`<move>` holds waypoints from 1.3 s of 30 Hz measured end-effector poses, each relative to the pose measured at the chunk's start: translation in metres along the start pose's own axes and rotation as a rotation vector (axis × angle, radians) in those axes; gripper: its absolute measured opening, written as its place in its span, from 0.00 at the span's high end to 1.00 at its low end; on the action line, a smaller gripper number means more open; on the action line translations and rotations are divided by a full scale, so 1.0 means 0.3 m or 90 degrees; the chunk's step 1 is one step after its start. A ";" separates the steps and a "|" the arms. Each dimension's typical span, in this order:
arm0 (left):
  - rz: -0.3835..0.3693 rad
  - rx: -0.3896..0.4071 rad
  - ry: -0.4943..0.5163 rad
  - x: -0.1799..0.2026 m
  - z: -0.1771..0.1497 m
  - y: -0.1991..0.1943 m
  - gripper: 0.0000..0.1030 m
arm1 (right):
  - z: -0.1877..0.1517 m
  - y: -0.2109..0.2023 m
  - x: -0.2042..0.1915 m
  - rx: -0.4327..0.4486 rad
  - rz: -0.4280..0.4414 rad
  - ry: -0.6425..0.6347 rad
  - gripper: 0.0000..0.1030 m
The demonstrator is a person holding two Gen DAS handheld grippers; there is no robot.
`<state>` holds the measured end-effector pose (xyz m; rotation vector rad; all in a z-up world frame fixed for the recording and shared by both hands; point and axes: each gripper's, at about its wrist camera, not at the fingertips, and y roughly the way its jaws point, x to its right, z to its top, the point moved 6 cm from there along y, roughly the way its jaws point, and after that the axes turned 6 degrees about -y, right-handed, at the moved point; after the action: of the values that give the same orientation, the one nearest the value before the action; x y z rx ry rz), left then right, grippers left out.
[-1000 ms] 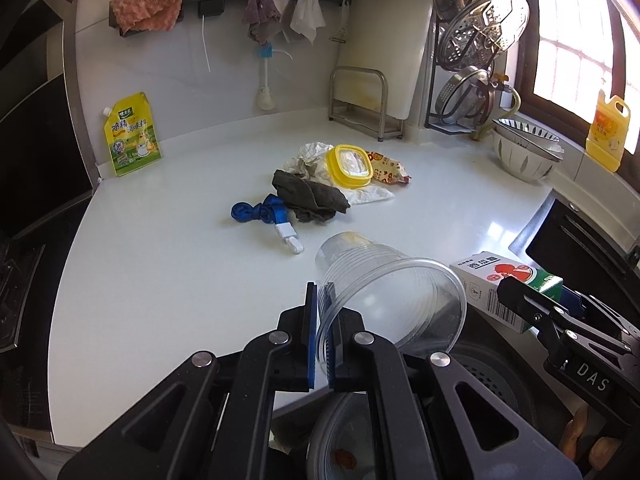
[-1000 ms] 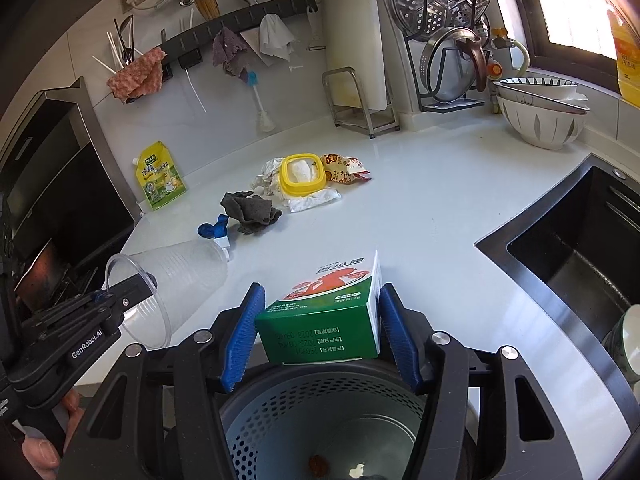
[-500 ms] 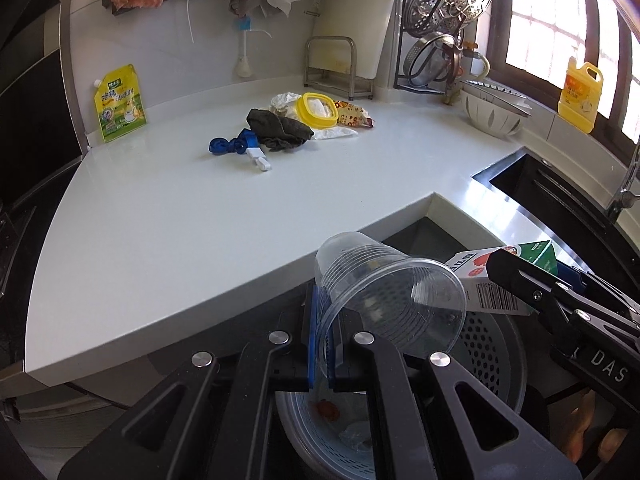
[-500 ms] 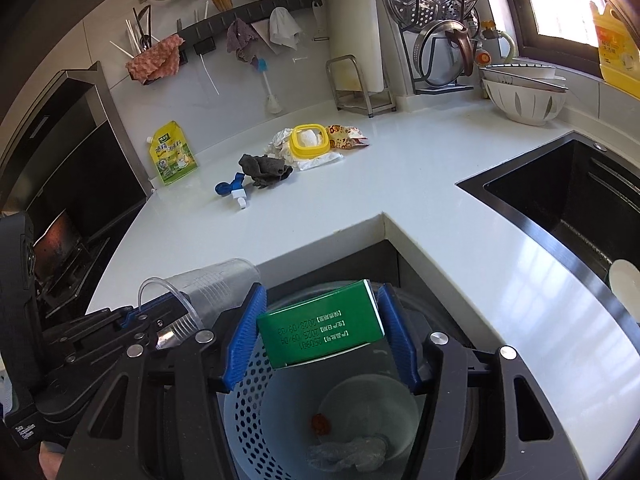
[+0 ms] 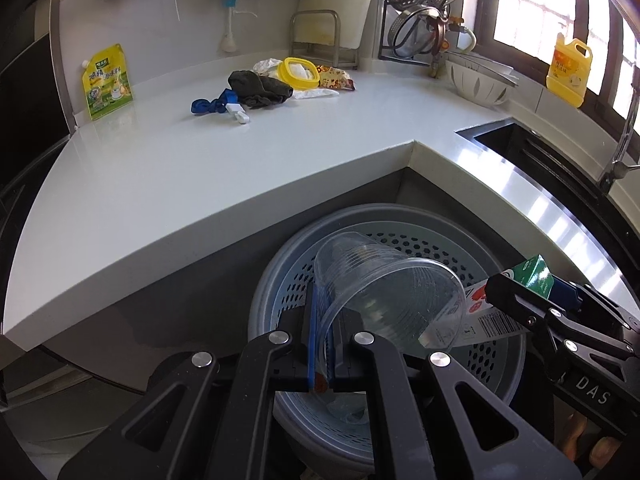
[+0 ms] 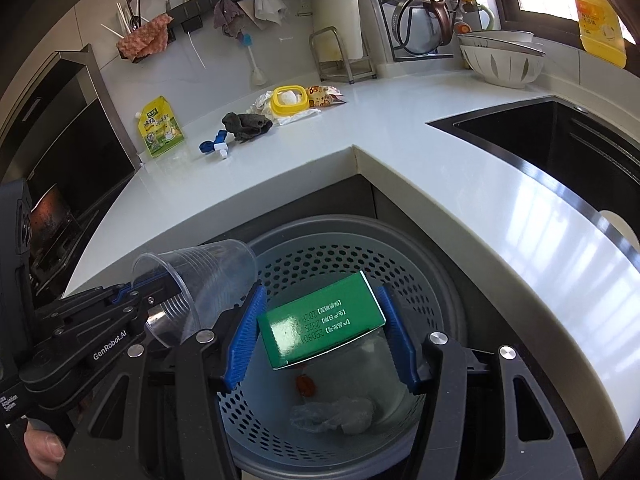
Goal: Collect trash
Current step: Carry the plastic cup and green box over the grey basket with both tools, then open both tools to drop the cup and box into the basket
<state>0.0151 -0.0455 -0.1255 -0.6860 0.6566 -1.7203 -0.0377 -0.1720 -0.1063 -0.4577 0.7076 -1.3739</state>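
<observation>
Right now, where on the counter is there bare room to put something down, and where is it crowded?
The white counter is bare across its whole front, from the yellow pouch at the wall to the corner edge, and again between the trash pile and the sink. It is crowded at the back: dark cloth, blue strap, yellow lid and wrappers lie together.

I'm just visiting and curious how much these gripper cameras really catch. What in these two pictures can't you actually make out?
- Trash bin: its bottom is partly covered by the green carton in the right wrist view and by the clear plastic cup in the left.
- Small red scrap in the bin: too small to identify.
- Pile around the yellow lid: too far away to sort item by item.
- Sink: cut off by the right edge.
</observation>
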 end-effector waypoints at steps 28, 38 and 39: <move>0.003 -0.090 -0.008 -0.008 -0.099 0.108 0.93 | -0.103 0.065 0.050 -0.055 -0.006 0.008 0.46; 0.011 -0.096 -0.028 -0.034 -0.104 0.108 0.75 | -0.099 0.057 0.058 -0.051 -0.003 0.025 0.45; 0.012 -0.092 -0.030 -0.037 -0.103 0.105 0.61 | -0.099 0.057 0.059 -0.050 -0.003 0.025 0.45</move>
<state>0.0152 -0.0394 -0.1705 -0.8166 0.7573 -1.6454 -0.0452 -0.1834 -0.1424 -0.4967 0.7957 -1.3666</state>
